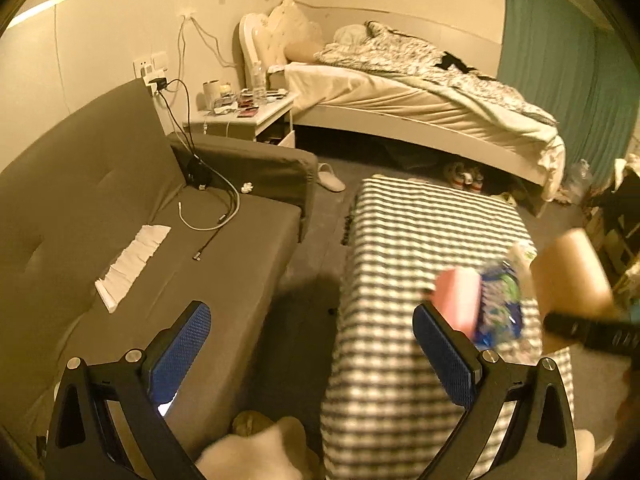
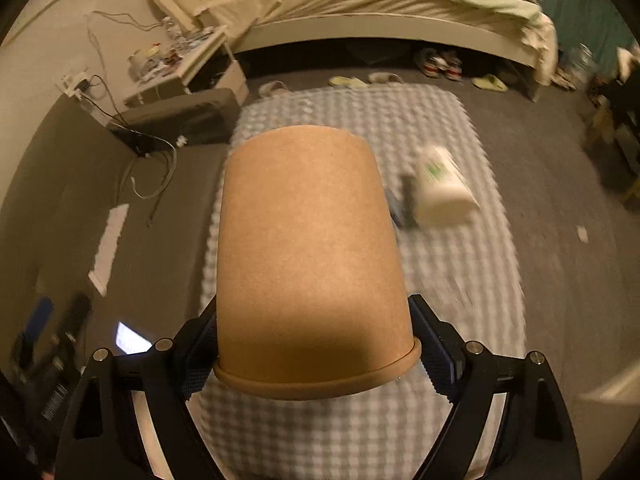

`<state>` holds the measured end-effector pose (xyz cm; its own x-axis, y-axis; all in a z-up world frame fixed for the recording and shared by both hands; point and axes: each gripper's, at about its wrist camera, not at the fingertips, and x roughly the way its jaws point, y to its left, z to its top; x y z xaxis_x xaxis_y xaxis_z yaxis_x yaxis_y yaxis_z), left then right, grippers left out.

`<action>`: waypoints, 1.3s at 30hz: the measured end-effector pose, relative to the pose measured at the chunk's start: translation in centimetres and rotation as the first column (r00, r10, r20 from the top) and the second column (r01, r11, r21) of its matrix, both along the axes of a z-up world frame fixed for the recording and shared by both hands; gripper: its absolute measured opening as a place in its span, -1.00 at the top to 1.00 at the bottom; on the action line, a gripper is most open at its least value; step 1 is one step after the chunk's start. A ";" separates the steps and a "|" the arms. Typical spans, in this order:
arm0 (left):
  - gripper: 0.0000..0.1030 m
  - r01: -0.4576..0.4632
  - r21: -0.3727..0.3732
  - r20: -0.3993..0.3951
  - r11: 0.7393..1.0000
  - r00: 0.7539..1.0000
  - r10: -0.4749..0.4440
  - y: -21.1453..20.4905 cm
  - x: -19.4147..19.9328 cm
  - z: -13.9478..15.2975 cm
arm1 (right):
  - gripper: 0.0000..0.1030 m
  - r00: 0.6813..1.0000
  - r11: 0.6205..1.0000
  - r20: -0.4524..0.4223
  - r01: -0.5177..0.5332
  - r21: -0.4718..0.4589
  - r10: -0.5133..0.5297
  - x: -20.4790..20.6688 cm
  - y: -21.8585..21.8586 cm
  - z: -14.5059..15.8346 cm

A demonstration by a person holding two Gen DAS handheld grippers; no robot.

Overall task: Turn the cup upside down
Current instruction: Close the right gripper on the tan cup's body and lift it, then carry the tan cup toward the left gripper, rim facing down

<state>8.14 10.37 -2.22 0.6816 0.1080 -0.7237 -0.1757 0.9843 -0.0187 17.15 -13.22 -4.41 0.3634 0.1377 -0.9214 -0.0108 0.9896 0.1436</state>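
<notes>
From the left wrist, our left gripper (image 1: 312, 344) hangs with its blue pads wide apart and nothing between them, over the gap between the grey sofa (image 1: 132, 216) at nine o'clock and the checked table (image 1: 420, 240) at three o'clock. Out at three o'clock, smeared by blur, we catch the brown paper cup (image 1: 568, 268) beside a pink and blue packet (image 1: 480, 300) — the packet is too blurred to name.

From the right wrist, the cup (image 2: 308, 248) fills the centre. Our right gripper (image 2: 316, 352) is clamped on it near the rolled rim, which sits at six o'clock close to the lens, while the closed base points away to twelve o'clock. A white wipes pack (image 2: 444, 192) lies on the table at two o'clock.

We judge the turn partway done. The risks: thin paper walls may buckle under the pads, letting the cup slip — and a tilted landing could tip it or knock the pack.
</notes>
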 end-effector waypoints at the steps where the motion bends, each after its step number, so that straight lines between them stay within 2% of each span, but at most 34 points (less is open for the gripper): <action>1: -1.00 0.005 -0.002 -0.002 1.000 1.000 -0.005 -0.2 -0.7 -0.1 | -0.67 1.000 1.000 -0.005 0.005 -0.004 -0.005 -1.3 -0.4 -0.3; 7: -1.00 0.023 -0.023 -0.039 0.999 0.999 -0.024 -1.8 -4.7 -2.7 | -0.67 0.999 0.999 -0.043 0.005 -0.032 -0.006 -7.7 -1.3 -4.5; 10: -1.00 0.023 -0.043 -0.072 0.999 0.997 -0.026 -2.3 -6.5 -4.3 | -0.67 0.998 0.999 -0.058 -0.003 -0.044 0.001 -9.1 -1.1 -7.0; 17: -1.00 0.012 -0.001 -0.088 1.000 0.996 -0.012 -2.6 -8.7 -5.5 | -0.69 0.996 0.999 -0.092 -0.008 -0.040 0.004 -10.6 -0.6 -11.8; 21: -1.00 0.003 -0.004 -0.102 1.000 0.995 -0.003 -2.5 -8.9 -5.8 | -0.69 0.997 0.998 -0.066 -0.029 -0.063 0.025 -10.6 -0.1 -11.7; 26: -1.00 0.016 -0.014 -0.115 1.000 0.993 -0.017 -3.2 -8.2 -5.7 | -0.73 0.997 0.998 -0.054 -0.050 -0.027 0.049 -10.2 -0.3 -11.8; 28: -1.00 0.022 -0.014 -0.121 1.000 0.992 -0.024 -3.7 -7.9 -5.6 | -0.86 0.998 0.998 -0.038 -0.050 -0.023 0.049 -10.3 -0.8 -11.4; 35: -1.00 0.040 -0.018 -0.172 0.999 0.984 -0.043 -6.0 -5.6 -5.5 | -0.90 0.994 0.999 0.098 -0.040 0.001 0.039 -11.4 -4.4 -6.2; 39: -1.00 0.069 0.004 -0.192 0.998 0.979 -0.067 -8.3 -4.2 -5.2 | -0.91 0.989 0.999 0.143 -0.031 -0.031 0.036 -11.5 -6.9 -3.4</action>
<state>3.99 2.08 -7.42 0.5369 0.0741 -0.8404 -0.1073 0.9940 0.0191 5.67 -20.12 -7.83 0.4876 0.1260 -0.8639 -0.0624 0.9920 0.1095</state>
